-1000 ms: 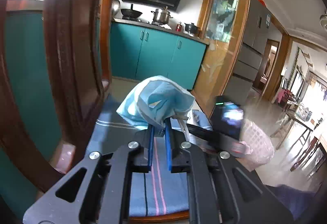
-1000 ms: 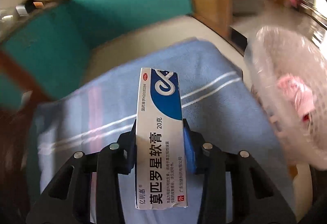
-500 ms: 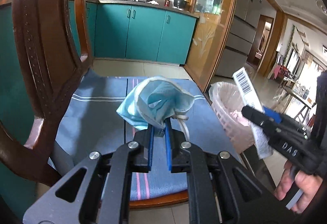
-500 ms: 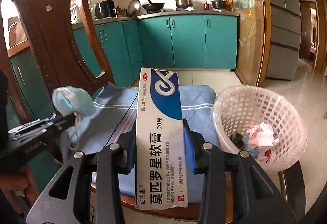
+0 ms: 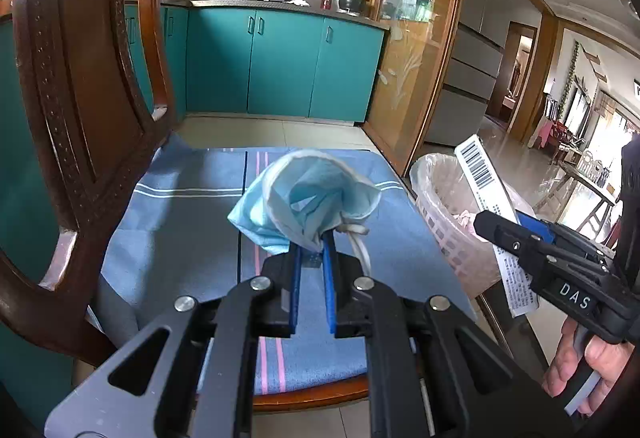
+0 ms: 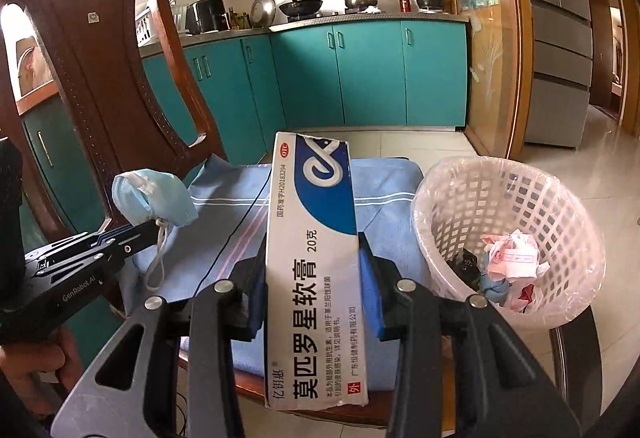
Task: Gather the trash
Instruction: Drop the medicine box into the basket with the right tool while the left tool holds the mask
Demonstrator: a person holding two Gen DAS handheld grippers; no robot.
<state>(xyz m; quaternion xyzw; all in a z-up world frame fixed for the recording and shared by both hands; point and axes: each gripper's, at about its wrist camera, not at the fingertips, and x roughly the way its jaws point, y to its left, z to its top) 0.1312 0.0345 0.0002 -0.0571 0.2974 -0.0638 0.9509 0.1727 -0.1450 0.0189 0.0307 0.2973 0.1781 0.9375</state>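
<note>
My left gripper (image 5: 312,238) is shut on a crumpled light-blue face mask (image 5: 304,198) and holds it above the chair seat; the mask also shows in the right wrist view (image 6: 150,196). My right gripper (image 6: 312,250) is shut on a long white-and-blue ointment box (image 6: 316,238), held lengthwise above the seat; the box shows in the left wrist view (image 5: 492,206) beside the bin. A white lattice trash basket (image 6: 508,194) with a plastic liner stands right of the chair and holds crumpled paper (image 6: 512,254). It also shows in the left wrist view (image 5: 444,206).
A wooden chair (image 6: 100,50) with a blue striped towel (image 5: 192,222) on its seat is below both grippers. Teal kitchen cabinets (image 6: 360,78) and a stove with pots stand behind. A grey fridge (image 6: 560,38) is at the right. Tiled floor surrounds the chair.
Both grippers have pulled back and steadied from the close, blurred view a second ago. Each still holds its item. The basket and whole seat have come into view.
</note>
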